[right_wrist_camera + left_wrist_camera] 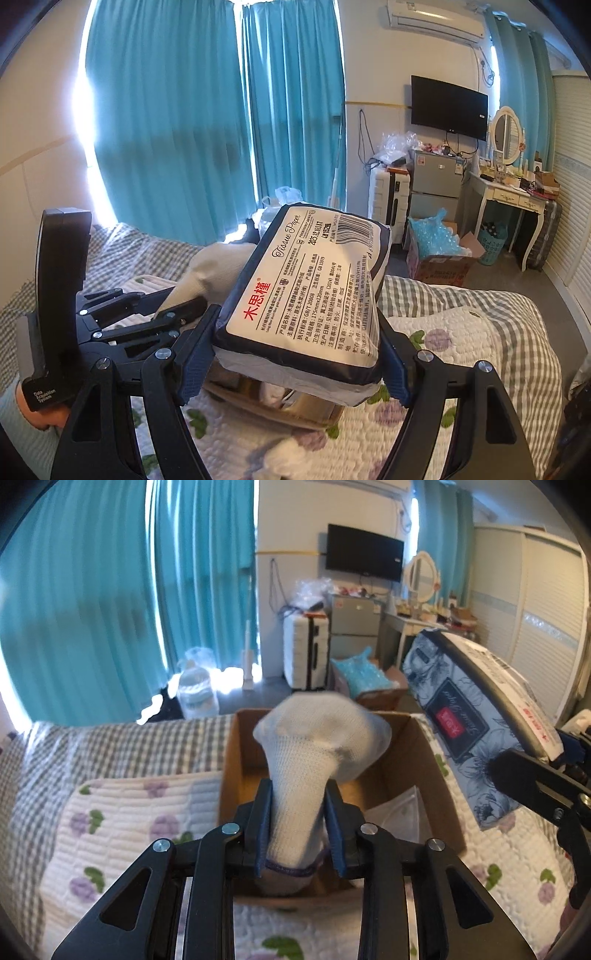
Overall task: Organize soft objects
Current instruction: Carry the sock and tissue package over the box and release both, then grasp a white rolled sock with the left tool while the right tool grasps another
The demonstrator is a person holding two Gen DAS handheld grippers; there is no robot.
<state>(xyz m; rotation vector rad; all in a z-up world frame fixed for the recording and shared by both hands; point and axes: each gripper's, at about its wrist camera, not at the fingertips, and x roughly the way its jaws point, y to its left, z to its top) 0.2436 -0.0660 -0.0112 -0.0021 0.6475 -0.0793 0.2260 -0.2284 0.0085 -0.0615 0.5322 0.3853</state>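
Note:
My left gripper (298, 805) is shut on a white sock (314, 749) and holds it upright over an open cardboard box (428, 760) on the bed. My right gripper (295, 343) is shut on a tissue paper pack (314, 291), white and dark blue with red lettering, held above the same box (280, 406). In the left wrist view the pack (469, 716) hangs at the right, over the box's right wall, with the right gripper (546, 786) behind it. In the right wrist view the sock (218, 273) and left gripper (147, 306) show at left.
The box rests on a floral quilt (129, 812) over a grey checked bedspread (480, 302). A clear plastic bag (399, 812) lies inside the box. Beyond the bed are teal curtains (184, 129), a suitcase (306, 650), a small fridge (436, 181) and a dressing table (517, 195).

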